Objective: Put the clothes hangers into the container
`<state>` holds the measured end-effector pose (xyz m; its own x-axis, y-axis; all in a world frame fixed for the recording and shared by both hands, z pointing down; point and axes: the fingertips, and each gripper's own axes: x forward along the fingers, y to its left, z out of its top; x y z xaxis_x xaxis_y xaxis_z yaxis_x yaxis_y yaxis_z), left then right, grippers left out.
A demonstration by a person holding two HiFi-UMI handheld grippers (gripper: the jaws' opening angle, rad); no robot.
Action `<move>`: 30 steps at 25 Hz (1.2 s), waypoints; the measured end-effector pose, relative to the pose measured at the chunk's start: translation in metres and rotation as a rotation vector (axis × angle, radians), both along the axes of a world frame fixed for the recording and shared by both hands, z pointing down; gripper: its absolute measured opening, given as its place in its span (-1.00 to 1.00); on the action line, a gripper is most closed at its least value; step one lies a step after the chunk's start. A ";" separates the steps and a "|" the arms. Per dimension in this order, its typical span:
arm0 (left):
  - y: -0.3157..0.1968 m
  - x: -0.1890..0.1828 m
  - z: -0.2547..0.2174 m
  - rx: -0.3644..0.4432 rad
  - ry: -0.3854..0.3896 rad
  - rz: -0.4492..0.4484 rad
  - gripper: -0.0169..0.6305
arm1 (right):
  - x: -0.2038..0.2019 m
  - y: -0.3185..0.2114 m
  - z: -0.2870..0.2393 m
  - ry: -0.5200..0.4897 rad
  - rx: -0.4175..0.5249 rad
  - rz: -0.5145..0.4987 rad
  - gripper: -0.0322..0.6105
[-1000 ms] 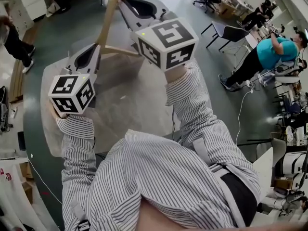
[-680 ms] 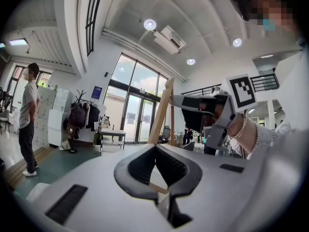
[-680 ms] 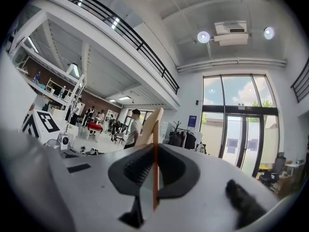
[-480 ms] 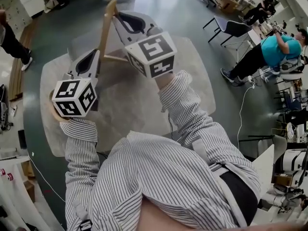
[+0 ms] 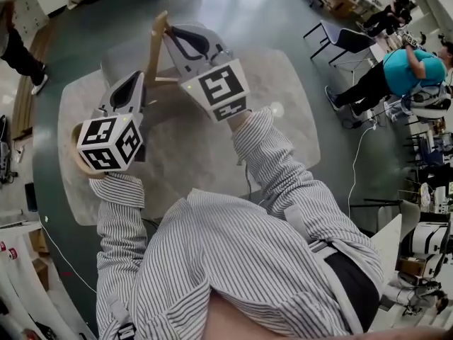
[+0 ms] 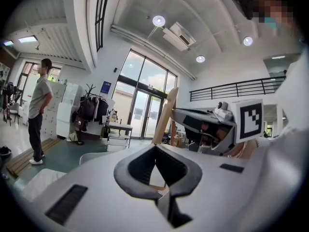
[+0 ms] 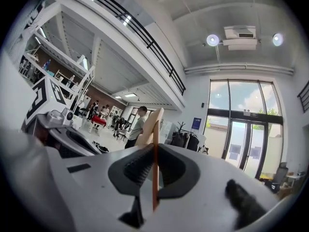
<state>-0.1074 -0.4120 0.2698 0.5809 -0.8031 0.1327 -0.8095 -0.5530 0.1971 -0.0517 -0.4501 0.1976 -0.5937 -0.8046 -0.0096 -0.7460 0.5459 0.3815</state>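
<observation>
Head view, starting at the left: the left gripper (image 5: 136, 82) sits over the left part of a pale, stone-look tabletop (image 5: 212, 154), with its marker cube toward the person. In the left gripper view its jaws are pulled in tight on a bit of pale wood, so it's clamped on the light wooden clothes hanger (image 5: 154, 48).

The hanger is held over the table between the two tools. One long arm runs from beside the left gripper's tip up to the right gripper (image 5: 170, 34), and a thin crossbar spans the gap between them.

In the right gripper view the jaws are nearly together, pinching the hanger's thin edge, and the pale arm sticks up past them. Both striped sleeves (image 5: 272, 154) reach in from below.

Far right, on the dark floor (image 5: 283, 13), there's a black chair (image 5: 340, 44) and a person in a teal top (image 5: 407, 73), well apart from the table.
</observation>
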 end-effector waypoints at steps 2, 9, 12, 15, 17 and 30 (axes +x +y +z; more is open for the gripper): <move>-0.001 -0.002 0.003 -0.005 0.010 -0.003 -0.91 | -0.004 -0.002 0.009 0.015 -0.011 -0.003 -0.79; -0.006 -0.002 0.013 -0.029 0.018 -0.012 -0.91 | -0.003 -0.007 0.034 0.043 -0.011 0.007 -0.79; -0.006 -0.002 0.016 -0.036 0.021 -0.011 -0.91 | -0.005 -0.005 0.049 0.056 -0.041 0.006 -0.79; -0.007 -0.003 0.021 -0.044 0.019 -0.007 -0.91 | -0.010 0.000 0.066 0.069 -0.075 -0.008 -0.79; -0.008 -0.003 0.026 -0.051 0.017 -0.005 -0.91 | -0.013 0.003 0.076 0.072 -0.094 -0.016 -0.79; 0.004 0.005 0.039 -0.071 0.023 0.001 -0.91 | -0.021 0.035 0.099 0.123 -0.086 -0.064 -0.79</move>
